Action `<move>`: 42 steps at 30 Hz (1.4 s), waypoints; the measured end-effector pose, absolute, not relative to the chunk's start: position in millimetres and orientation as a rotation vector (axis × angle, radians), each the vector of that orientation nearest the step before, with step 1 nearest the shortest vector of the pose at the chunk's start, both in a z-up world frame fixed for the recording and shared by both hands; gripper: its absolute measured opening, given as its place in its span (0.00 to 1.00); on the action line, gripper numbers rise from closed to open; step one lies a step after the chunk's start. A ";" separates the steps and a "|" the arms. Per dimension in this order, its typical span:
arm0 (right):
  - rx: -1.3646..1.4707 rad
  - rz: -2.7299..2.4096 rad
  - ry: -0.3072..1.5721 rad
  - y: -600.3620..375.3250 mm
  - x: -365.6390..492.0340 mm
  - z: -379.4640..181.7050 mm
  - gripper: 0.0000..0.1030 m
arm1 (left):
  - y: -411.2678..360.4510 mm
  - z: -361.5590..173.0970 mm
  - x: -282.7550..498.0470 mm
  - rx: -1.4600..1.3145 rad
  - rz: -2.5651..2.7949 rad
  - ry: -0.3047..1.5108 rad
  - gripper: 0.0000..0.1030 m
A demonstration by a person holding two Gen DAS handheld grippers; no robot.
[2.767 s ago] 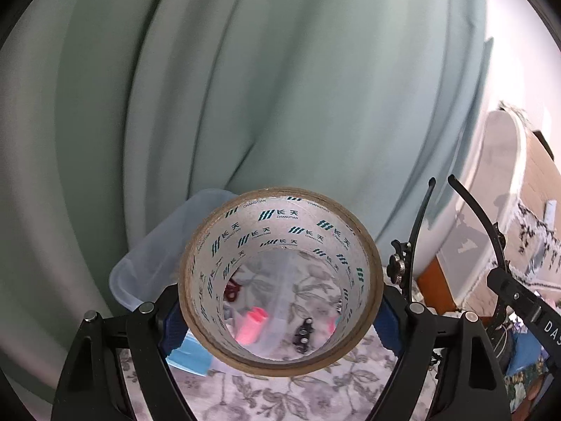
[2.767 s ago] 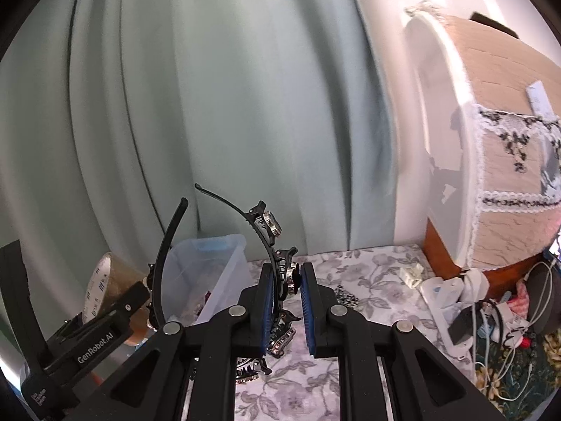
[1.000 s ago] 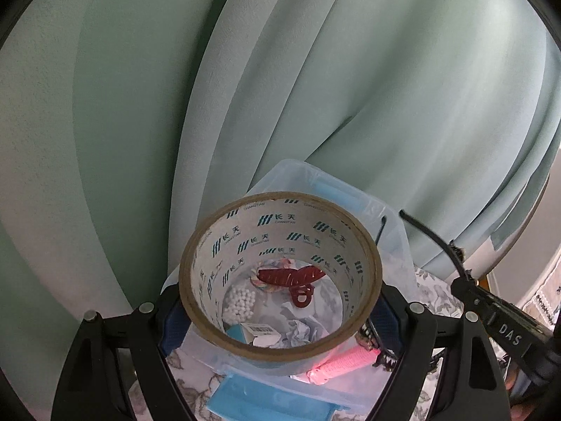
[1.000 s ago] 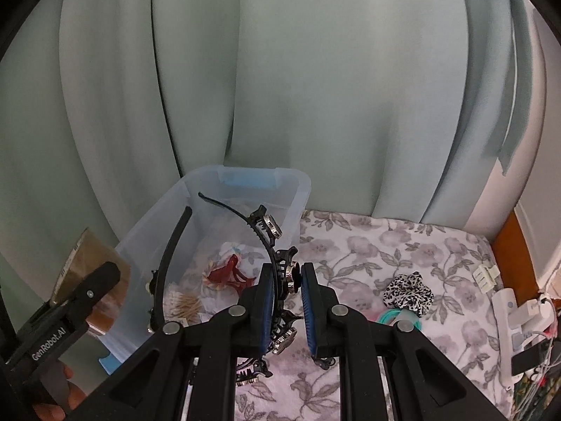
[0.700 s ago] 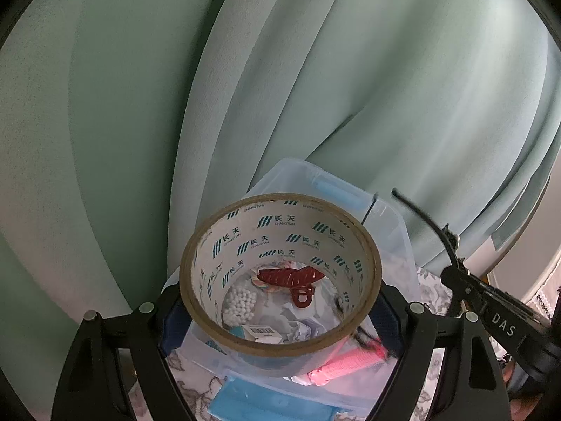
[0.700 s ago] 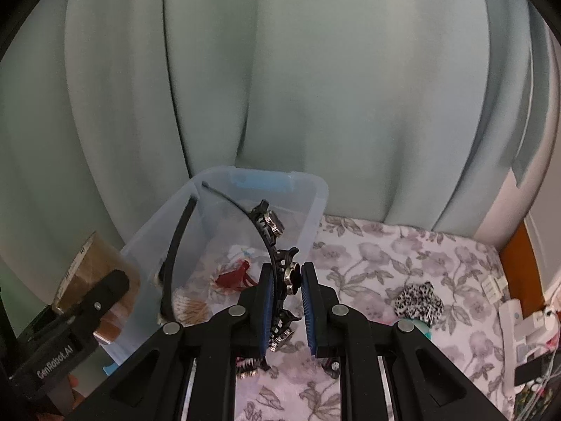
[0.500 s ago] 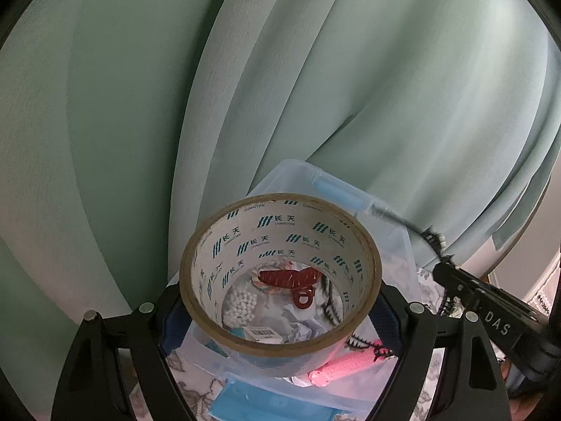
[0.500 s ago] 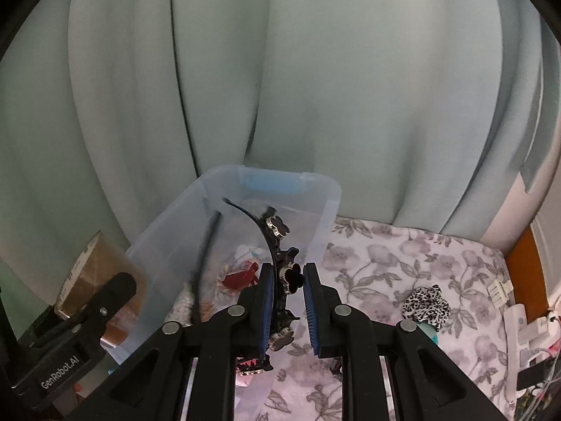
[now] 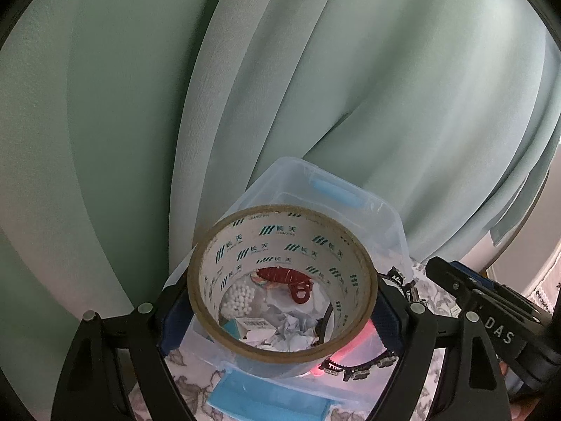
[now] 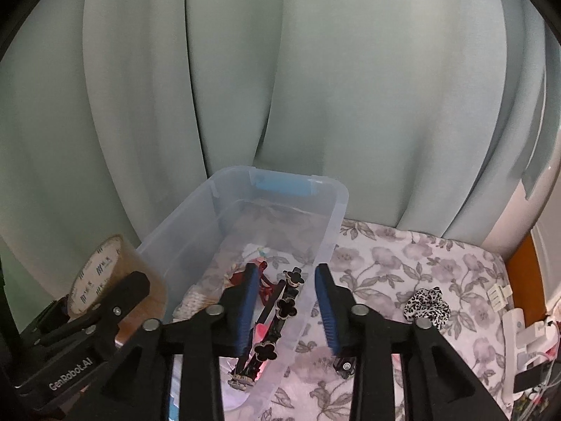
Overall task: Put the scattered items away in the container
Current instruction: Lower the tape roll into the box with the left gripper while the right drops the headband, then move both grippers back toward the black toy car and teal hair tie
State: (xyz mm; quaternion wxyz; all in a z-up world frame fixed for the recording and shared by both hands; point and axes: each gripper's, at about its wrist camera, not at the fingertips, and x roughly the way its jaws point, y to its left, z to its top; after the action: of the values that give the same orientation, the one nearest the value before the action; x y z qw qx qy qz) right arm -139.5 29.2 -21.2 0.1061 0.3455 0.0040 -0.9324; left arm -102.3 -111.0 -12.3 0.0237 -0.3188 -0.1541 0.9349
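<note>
Glossy tape ring (image 9: 280,280); clear plastic bin (image 10: 326,217) — floral cloth (image 10: 403,263)

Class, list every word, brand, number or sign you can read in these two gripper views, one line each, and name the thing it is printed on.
"GenRobot.AI": white letters on the left gripper body, right wrist view.
"DAS": white letters on the right gripper body, left wrist view; cut off at the frame edge.
"长天": green logo repeated inside the tape roll core; the small line beneath is too blurred to read.
Barcode label on a small box in the container: unreadable.
</note>
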 end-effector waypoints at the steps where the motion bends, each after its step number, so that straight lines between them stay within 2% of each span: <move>1: 1.015 -2.748 0.010 30.6 -137.5 -19.8 0.39 | -110.2 -11.0 -101.5 -0.988 2.895 -0.481 0.85; 7: 0.996 -2.763 -0.020 41.7 -125.0 -11.0 0.47 | -97.6 6.9 -84.4 -0.914 2.925 -0.432 0.91; 11: 0.973 -2.774 -0.037 48.8 -114.3 -1.9 0.49 | -128.7 18.0 -78.0 -0.881 2.936 -0.385 0.94; 19: 0.930 -2.815 -0.112 75.0 -82.9 12.8 0.52 | -124.4 31.4 -37.6 -0.812 2.959 -0.324 0.96; 21: 0.920 -2.826 -0.131 83.4 -73.7 15.2 0.54 | -117.2 39.2 -28.8 -0.777 2.969 -0.286 0.99; 27: 0.894 -2.844 -0.181 107.4 -52.1 21.7 0.58 | -88.9 55.4 -11.9 -0.695 2.959 -0.184 0.99; 31: 0.867 -2.861 -0.221 127.0 -34.5 24.8 0.66 | -67.5 62.8 -1.1 -0.657 2.948 -0.123 0.99; 36: 0.858 -2.904 -0.294 162.7 -15.2 24.6 0.69 | -37.2 64.8 7.9 -0.648 2.898 -0.068 0.99; 38: 0.848 -2.919 -0.328 178.6 -5.8 24.5 0.75 | -21.4 61.1 6.6 -0.676 2.852 -0.050 0.99; 39: 0.839 -2.926 -0.336 187.3 0.1 24.5 0.82 | -14.4 57.4 3.8 -0.686 2.831 -0.040 0.99; 42: 0.828 -2.964 -0.351 213.4 16.9 23.1 0.90 | 9.4 51.9 3.2 -0.704 2.773 -0.023 0.99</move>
State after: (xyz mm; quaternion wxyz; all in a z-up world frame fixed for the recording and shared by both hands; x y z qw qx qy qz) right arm 16.9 213.4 23.1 0.0222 0.2672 -0.1133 -0.9567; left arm 3.2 9.4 51.9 0.1399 -0.2436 -0.0081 0.9597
